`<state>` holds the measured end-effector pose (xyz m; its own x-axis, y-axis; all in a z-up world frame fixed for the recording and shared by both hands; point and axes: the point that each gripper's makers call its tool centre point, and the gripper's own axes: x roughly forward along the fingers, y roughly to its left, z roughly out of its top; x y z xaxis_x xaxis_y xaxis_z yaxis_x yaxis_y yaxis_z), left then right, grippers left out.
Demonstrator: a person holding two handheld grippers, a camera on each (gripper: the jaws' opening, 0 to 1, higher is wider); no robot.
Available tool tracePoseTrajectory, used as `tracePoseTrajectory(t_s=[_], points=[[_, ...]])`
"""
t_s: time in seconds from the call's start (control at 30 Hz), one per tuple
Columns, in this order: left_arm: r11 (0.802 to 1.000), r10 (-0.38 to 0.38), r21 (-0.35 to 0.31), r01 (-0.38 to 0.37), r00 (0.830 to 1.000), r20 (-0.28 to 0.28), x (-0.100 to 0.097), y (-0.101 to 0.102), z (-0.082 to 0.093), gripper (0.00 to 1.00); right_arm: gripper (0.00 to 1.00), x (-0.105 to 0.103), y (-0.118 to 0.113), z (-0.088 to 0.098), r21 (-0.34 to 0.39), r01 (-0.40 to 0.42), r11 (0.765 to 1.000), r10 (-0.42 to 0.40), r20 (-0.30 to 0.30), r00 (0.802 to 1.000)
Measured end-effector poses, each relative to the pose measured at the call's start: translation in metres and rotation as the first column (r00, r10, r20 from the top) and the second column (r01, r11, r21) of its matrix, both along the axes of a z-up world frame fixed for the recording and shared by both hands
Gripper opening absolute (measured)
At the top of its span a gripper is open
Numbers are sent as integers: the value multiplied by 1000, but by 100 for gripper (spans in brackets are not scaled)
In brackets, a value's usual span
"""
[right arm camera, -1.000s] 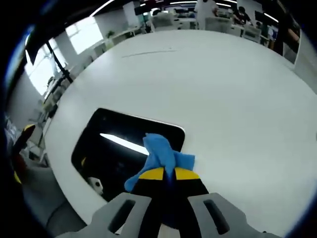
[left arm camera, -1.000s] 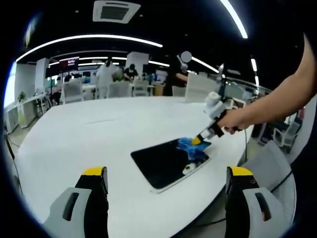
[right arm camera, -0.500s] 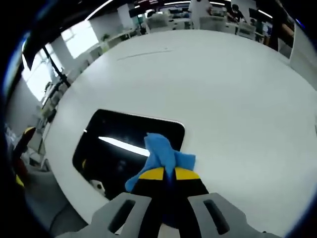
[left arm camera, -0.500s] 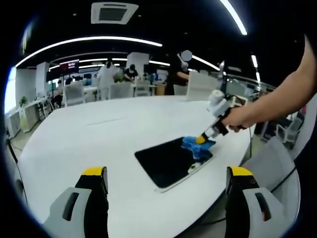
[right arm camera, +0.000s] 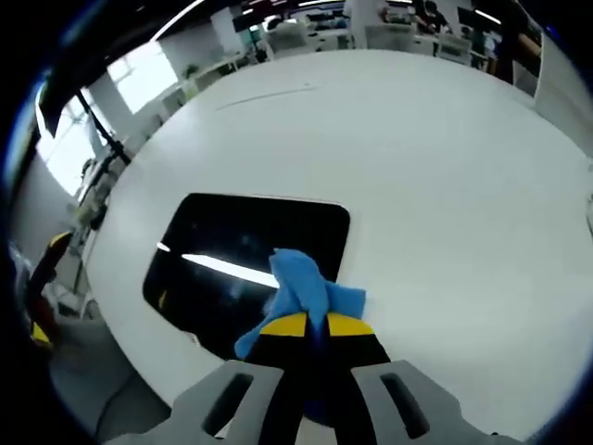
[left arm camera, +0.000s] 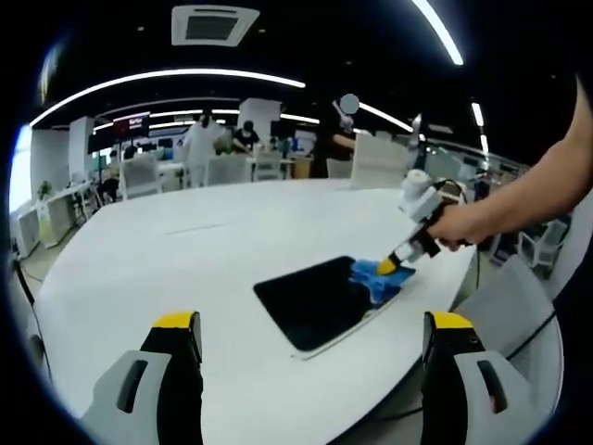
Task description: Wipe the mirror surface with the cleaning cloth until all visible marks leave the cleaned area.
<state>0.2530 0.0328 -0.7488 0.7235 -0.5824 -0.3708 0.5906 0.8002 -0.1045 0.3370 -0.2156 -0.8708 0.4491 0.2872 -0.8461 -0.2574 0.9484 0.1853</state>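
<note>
A dark rectangular mirror [left arm camera: 320,301] [right arm camera: 246,269] lies flat on the round white table [left arm camera: 185,269] near its front right edge. A blue cleaning cloth [left arm camera: 375,275] [right arm camera: 301,292] rests on the mirror's right end. My right gripper [right arm camera: 312,325] [left arm camera: 387,267] is shut on the cloth and presses it onto the glass, held by a person's hand [left arm camera: 454,222]. My left gripper [left arm camera: 310,329] hovers over the table's near edge, apart from the mirror, jaws wide open and empty. The mirror reflects a ceiling light strip [right arm camera: 227,269].
The white table [right arm camera: 445,185] spreads wide beyond the mirror. A grey chair [left arm camera: 505,311] stands by the table's right edge. Desks, chairs and people [left arm camera: 199,139] fill the far office background.
The right gripper has drawn the cloth to the right along the mirror's end. The pale spot seen near the mirror's lower right edge no longer shows.
</note>
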Motion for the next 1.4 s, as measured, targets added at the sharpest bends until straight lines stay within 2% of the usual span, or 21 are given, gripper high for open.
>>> tracePoseTrajectory(t_s=[0.2, 0.3, 0.73, 1.13, 1.23, 1.4], points=[[1000, 7, 6, -7, 1000, 4, 1, 1, 0, 99, 0, -5, 1, 0, -5, 12, 1000, -12, -5, 1000], [1000, 10, 1, -10, 1000, 4, 2, 3, 0, 99, 0, -7, 2, 1, 5, 39, 999, -39, -25, 999], [1000, 11, 11, -11, 1000, 6, 3, 4, -2, 99, 0, -15, 5, 2, 9, 49, 999, -48, -42, 998], [1000, 7, 23, -8, 1000, 7, 1, 2, -2, 99, 1, -15, 6, 1, -1, 38, 999, -38, -14, 999], [1000, 9, 27, -9, 1000, 6, 1, 2, -3, 99, 1, -15, 5, 1, 15, 84, 996, -84, -13, 996], [1000, 5, 27, -5, 1000, 6, 1, 2, -3, 99, 1, -15, 6, 1, 8, 89, 996, -89, -22, 996]])
